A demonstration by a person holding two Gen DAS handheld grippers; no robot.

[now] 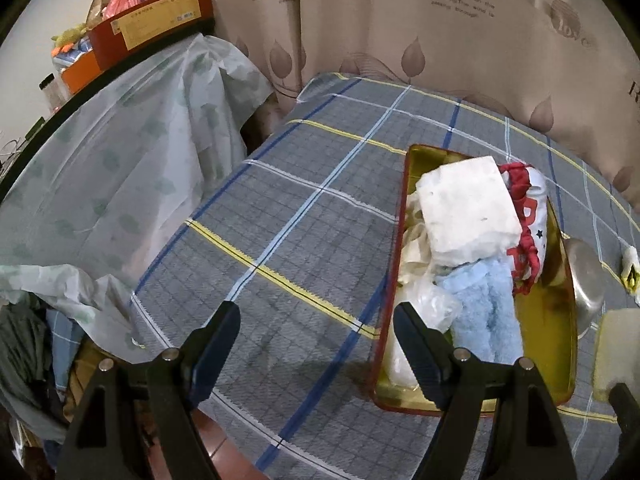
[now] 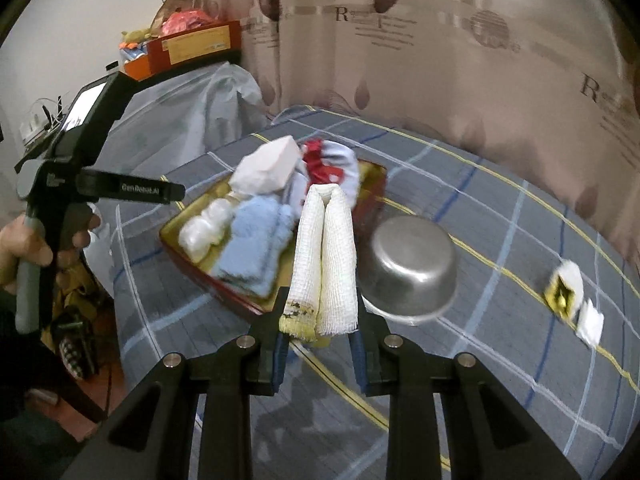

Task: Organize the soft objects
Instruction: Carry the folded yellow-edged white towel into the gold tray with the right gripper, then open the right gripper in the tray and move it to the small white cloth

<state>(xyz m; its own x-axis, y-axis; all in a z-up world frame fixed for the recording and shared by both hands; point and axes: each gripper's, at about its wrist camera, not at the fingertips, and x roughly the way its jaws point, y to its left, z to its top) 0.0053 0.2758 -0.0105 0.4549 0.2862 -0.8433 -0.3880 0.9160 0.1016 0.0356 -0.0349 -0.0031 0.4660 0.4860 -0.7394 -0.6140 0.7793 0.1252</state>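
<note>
A red tin tray with a gold inside [image 1: 552,320] [image 2: 372,176] lies on the checked table. In it are a white foam block [image 1: 468,208] [image 2: 268,168], a light blue towel [image 1: 488,316] [image 2: 252,248], a red and white cloth [image 1: 528,216] [image 2: 332,164] and crumpled clear plastic [image 1: 424,312] [image 2: 204,232]. My right gripper [image 2: 322,316] is shut on a folded white mesh sponge with a yellow core [image 2: 324,264], held above the tray's near edge. My left gripper [image 1: 316,320] is open and empty, left of the tray; its handle [image 2: 100,188] shows in the right wrist view.
An upturned steel bowl [image 2: 412,268] [image 1: 584,276] sits right of the tray. A small yellow and white item [image 2: 568,288] [image 1: 630,268] lies further right. A covered shelf with a red box [image 1: 152,24] stands at the left. A curtain [image 1: 440,40] hangs behind.
</note>
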